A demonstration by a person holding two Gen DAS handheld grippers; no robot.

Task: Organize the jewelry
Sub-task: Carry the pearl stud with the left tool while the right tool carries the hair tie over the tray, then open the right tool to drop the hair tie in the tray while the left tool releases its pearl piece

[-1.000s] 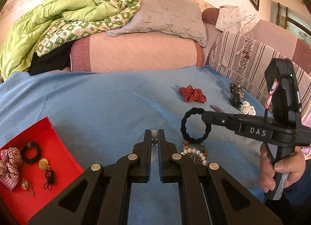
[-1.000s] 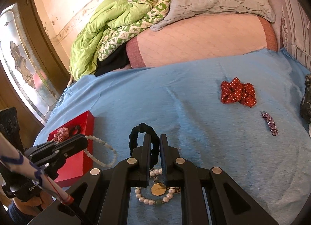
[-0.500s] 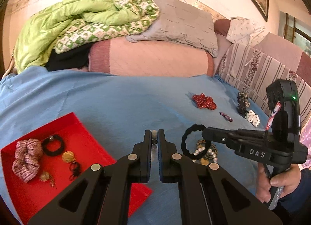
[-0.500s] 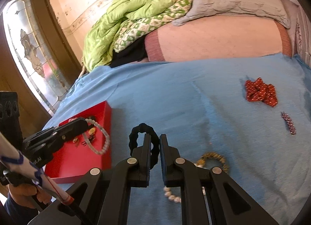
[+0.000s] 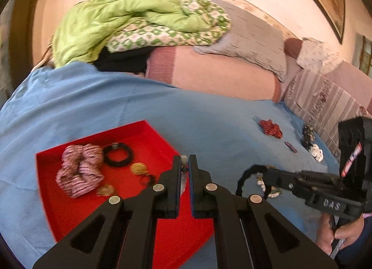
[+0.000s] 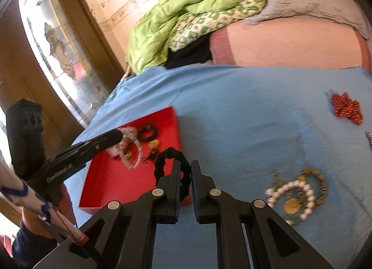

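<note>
My left gripper (image 5: 184,164) is shut on a white bead bracelet (image 6: 132,152), which hangs above the red tray (image 5: 148,129). The tray holds a pink striped scrunchie (image 5: 79,171), a black hair tie (image 5: 117,155) and gold earrings (image 5: 139,169). My right gripper (image 6: 185,171) is shut on a black scrunchie (image 6: 167,159) and holds it beside the tray's right edge (image 6: 176,124). A pile of a pearl bracelet (image 6: 290,196), a gold pendant and a beaded bangle lies on the blue sheet to the right.
A red dotted scrunchie (image 6: 346,108) and a small purple clip (image 5: 290,146) lie further right on the blue sheet (image 5: 116,106). More trinkets (image 5: 311,141) sit by the striped cushion. A green quilt (image 5: 130,17) and grey pillow are piled at the back.
Both grippers moved left with their loads. The bead bracelet went from beside the tray to over it. The black scrunchie left the jewelry pile and reached the tray's right edge.
</note>
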